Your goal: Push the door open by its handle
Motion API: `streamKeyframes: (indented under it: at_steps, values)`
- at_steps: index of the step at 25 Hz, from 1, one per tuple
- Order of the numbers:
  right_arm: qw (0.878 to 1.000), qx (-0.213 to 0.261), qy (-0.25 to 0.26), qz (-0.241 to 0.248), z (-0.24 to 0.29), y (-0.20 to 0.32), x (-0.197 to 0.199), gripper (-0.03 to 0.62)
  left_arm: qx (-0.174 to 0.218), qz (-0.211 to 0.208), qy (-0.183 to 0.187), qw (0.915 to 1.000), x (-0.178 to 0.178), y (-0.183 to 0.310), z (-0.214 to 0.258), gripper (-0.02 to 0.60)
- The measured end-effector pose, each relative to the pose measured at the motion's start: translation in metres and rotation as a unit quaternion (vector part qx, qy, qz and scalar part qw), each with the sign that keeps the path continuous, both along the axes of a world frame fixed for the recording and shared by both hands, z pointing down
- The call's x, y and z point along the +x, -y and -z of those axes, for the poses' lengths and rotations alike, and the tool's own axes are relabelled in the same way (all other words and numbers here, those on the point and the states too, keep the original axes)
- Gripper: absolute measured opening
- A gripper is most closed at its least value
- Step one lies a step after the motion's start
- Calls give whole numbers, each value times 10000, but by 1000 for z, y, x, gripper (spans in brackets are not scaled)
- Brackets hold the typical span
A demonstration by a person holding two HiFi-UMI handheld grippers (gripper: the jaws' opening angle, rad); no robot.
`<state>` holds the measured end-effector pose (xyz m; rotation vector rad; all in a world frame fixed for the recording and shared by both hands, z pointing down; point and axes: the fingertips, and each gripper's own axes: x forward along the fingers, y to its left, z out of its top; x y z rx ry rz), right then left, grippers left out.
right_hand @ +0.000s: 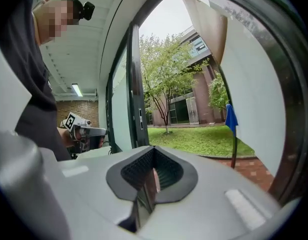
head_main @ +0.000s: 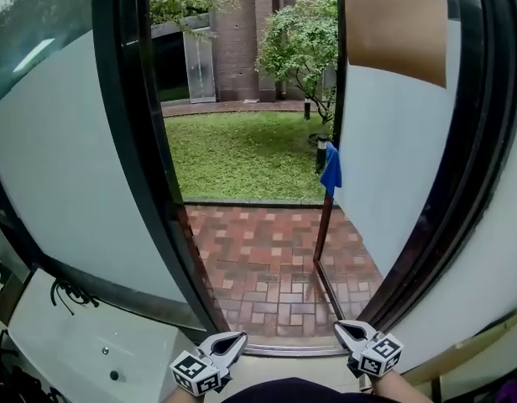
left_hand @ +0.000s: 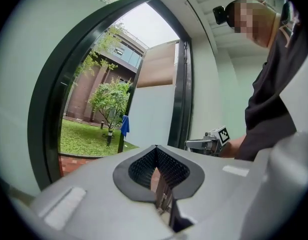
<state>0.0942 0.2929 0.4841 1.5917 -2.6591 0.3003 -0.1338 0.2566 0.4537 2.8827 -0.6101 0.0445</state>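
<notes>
A near-black frame [head_main: 128, 141] is seen around frosted white glass [head_main: 57, 183], and the white door [head_main: 393, 158] is topped by a tan-brown sheet [head_main: 397, 23]. Outside, the paving [head_main: 267, 267] is patterned in red-brown and grey bricks, the lawn [head_main: 233, 154] is green, and a cloth [head_main: 331, 169] is bright blue. The left gripper [head_main: 238, 337] and right gripper [head_main: 341, 327] are coloured pale grey with black dimpled pads, and their cubes [head_main: 195, 373] are marked in black-and-white squares.

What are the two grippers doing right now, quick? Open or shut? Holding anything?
The left gripper: shut, jaws together, holding nothing.
The right gripper: shut, jaws together, holding nothing.
</notes>
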Motion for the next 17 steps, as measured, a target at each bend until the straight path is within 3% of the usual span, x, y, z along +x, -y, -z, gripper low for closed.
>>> streamKeyframes:
  at_steps: [9,17]
  values:
    - [9995,135,-269,127,23,-11,12,0,-47,172,-174,9997,9,-15,12,0]
    - [9989,257,-307,239,4,-10,10,0,103,183,-146,9997,12,-17,1,0]
